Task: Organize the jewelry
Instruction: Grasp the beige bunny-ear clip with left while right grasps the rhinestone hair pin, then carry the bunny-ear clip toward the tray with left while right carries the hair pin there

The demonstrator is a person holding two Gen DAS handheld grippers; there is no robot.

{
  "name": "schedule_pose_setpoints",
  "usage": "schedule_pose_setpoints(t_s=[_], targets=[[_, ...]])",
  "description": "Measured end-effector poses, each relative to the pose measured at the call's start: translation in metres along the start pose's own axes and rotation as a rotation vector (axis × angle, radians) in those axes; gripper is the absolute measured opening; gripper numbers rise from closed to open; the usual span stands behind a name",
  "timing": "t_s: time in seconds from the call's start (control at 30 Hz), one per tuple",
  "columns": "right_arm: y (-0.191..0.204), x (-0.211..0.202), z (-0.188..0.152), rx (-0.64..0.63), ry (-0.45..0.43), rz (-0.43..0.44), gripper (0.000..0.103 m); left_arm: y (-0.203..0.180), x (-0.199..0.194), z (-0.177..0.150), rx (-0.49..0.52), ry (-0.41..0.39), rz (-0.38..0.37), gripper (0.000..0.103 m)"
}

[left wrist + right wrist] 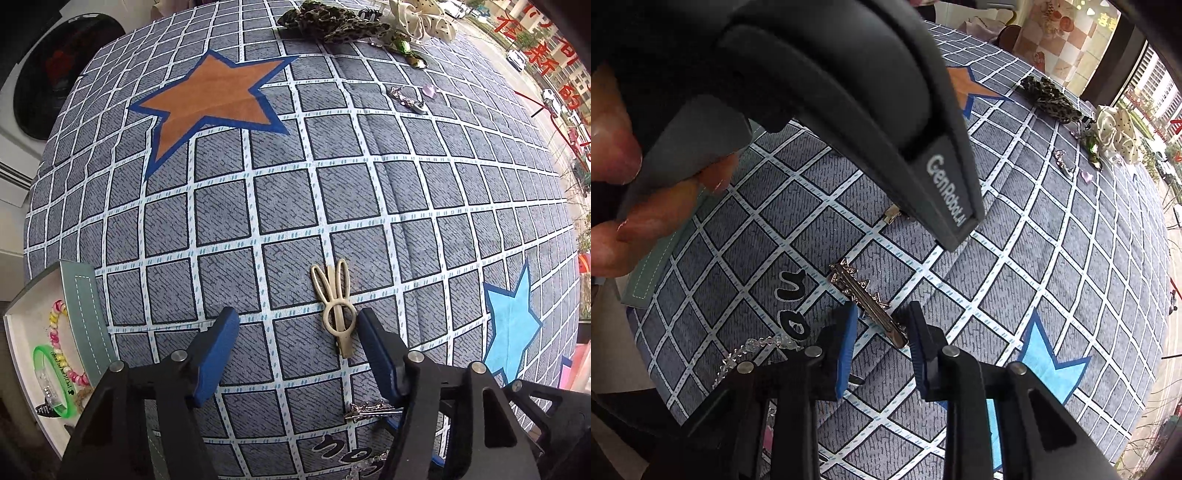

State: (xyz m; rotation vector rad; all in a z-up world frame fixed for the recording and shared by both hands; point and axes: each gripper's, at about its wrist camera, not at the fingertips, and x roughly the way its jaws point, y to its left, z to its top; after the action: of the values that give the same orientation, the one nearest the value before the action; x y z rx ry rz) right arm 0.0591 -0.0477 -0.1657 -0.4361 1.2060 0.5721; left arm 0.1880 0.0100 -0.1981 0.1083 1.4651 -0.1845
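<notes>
Left tool [297, 334] standing spread over the grid-patterned grey table cloth [280, 206], cream rabbit-ear hair clip [334, 306] lying just inside its right finger. Right tool [882, 332] nearly pressed together, straddling a silver star-studded hair clip [866, 301]; contact unclear.

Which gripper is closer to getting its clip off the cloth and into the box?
Right, probably. The right gripper closely brackets the silver clip. The left gripper stands wider, only one finger near the cream rabbit clip, though the box lies on its side.
</notes>
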Motion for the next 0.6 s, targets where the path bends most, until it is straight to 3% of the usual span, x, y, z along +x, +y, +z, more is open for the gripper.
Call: schedule_pose_setpoints(t_s=[0.1,0.17,0.23,0.43,0.6], targets=[[0.007,-0.002,0.000,-0.013,0.000,-0.002,0.017,-0.019,-0.001,0.002,0.018,-0.002,0.005,0.057],[0.010,-0.004,-0.003,-0.005,-0.003,0.001,0.014,-0.027,-0.003,0.002,0.036,-0.008,0.008,0.039],[0.007,-0.008,-0.005,0.016,-0.001,0.008,0.013,-0.036,-0.008,0.003,0.047,-0.009,-0.008,0.026],[-0.014,-0.017,-0.015,0.132,0.022,0.039,0.013,-0.045,-0.024,-0.009,0.040,-0.019,-0.032,0.026],[-0.045,-0.023,-0.026,0.316,0.052,0.088,0.013,-0.042,-0.034,-0.020,0.022,-0.030,-0.049,0.026]])
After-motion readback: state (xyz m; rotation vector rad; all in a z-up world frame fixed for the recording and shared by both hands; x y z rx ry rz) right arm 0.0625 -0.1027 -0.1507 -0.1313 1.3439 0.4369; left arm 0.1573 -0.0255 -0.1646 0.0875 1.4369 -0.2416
